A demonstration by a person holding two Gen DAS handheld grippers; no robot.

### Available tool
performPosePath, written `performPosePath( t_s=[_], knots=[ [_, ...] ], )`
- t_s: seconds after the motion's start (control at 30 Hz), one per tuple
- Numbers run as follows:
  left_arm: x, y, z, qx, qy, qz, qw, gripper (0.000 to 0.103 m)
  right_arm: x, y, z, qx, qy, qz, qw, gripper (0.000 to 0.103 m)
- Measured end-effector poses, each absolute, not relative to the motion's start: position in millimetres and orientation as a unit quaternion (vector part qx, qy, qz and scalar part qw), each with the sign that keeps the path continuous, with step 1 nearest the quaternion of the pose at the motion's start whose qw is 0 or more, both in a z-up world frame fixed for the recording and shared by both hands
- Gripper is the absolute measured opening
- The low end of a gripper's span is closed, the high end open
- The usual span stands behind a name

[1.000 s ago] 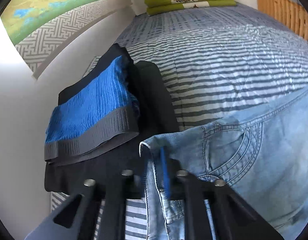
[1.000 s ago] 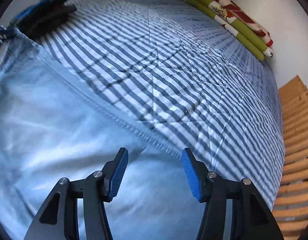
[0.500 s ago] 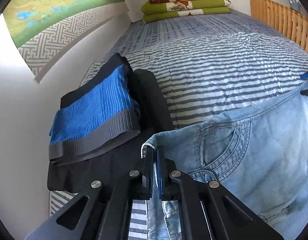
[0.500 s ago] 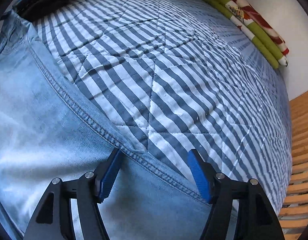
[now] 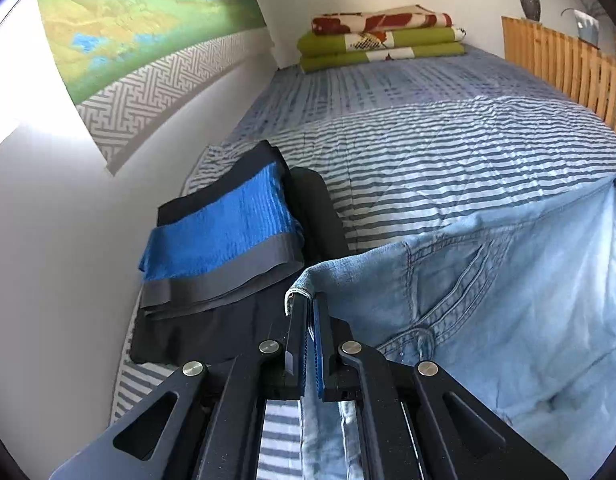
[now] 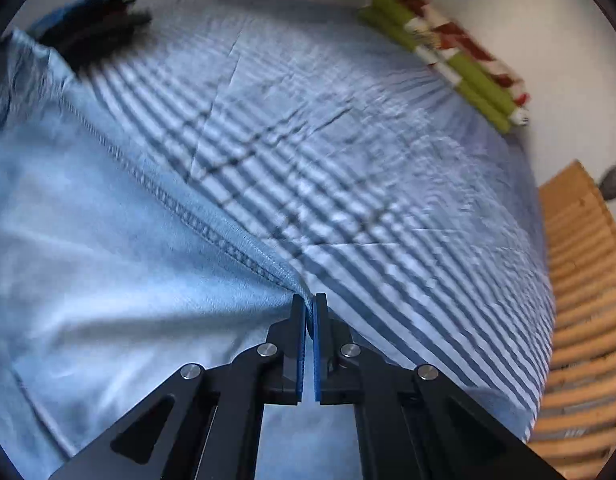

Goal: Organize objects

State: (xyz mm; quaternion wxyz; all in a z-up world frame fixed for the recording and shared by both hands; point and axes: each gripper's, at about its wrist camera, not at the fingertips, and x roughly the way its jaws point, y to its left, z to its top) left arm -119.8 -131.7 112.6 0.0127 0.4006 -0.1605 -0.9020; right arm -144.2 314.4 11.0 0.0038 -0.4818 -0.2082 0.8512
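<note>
- The jeans [image 5: 488, 312] fill the lower right of the left wrist view and the left half of the right wrist view, spread over the striped bed [image 5: 448, 152], one edge lifted off it.
- The left gripper [image 5: 310, 308] has its fingers clamped on the waistband corner, at bottom centre of its frame; a back pocket shows just to the right.
- The right gripper [image 6: 309, 312] has its fingers pinched together on the stitched side seam at bottom centre of its own view, with denim bunching into the pinch.
- Judged step: raising the one edge with both grips so as to fold the jeans.
- To do it well, I would keep the cloth between the two grips taut and level, carry both hands over together, and lay seam on seam so no crease forms; the right pinch looks shallow, so a jerk could slip it.
- A folded stack [image 5: 223, 248], blue over grey and black, lies on the bed at middle left, just beside the waistband corner; it seems the likely place for the folded jeans.
- Folded blankets [image 5: 384, 36] sit at the far end of the bed, well apart.
- No containers show in either view.
</note>
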Motion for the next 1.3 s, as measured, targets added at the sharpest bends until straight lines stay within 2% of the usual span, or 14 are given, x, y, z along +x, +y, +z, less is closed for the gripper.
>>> performPosePath(
  t_s=[0.23, 0.4, 0.53, 0.73, 0.83, 0.97, 1.13, 1.17, 1.23, 1.3],
  knots=[
    [-62, -151, 140, 0.381, -0.129, -0.915, -0.001, 0.002, -41, 286, 90, -0.421, -0.218, 0.880, 0.030, 0.002],
    [-4, -163, 147, 0.371, -0.122, -0.920, -0.017, 0.002, 39, 250, 113, -0.398, -0.210, 0.892, 0.035, 0.002],
    [46, -169, 139, 0.376, -0.123, -0.918, -0.032, 0.002, 99, 225, 101, -0.399, -0.195, 0.895, 0.040, 0.002],
    [114, -177, 97, 0.397, -0.145, -0.905, -0.044, 0.002, 175, 183, 49, -0.422, -0.198, 0.884, 0.032, 0.002],
    [136, -182, 70, 0.417, -0.139, -0.897, -0.048, 0.002, 193, 174, 26, -0.438, -0.185, 0.879, 0.028, 0.002],
    [156, -188, 34, 0.456, -0.142, -0.876, -0.063, 0.003, 208, 159, 2, -0.450, -0.218, 0.866, 0.026, 0.002],
    [164, -202, 13, 0.484, -0.137, -0.862, -0.058, 0.005, 213, 155, -11, -0.456, -0.230, 0.860, 0.027, 0.002],
    [166, -205, 9, 0.495, -0.133, -0.857, -0.058, 0.008, 212, 154, -12, -0.455, -0.236, 0.858, 0.028, 0.002],
    [169, -212, 9, 0.504, -0.106, -0.855, -0.065, 0.022, 211, 153, -13, -0.454, -0.242, 0.857, 0.029, 0.002],
    [174, -219, 14, 0.506, -0.078, -0.856, -0.076, 0.026, 210, 153, -13, -0.453, -0.245, 0.856, 0.029, 0.002]
  ],
)
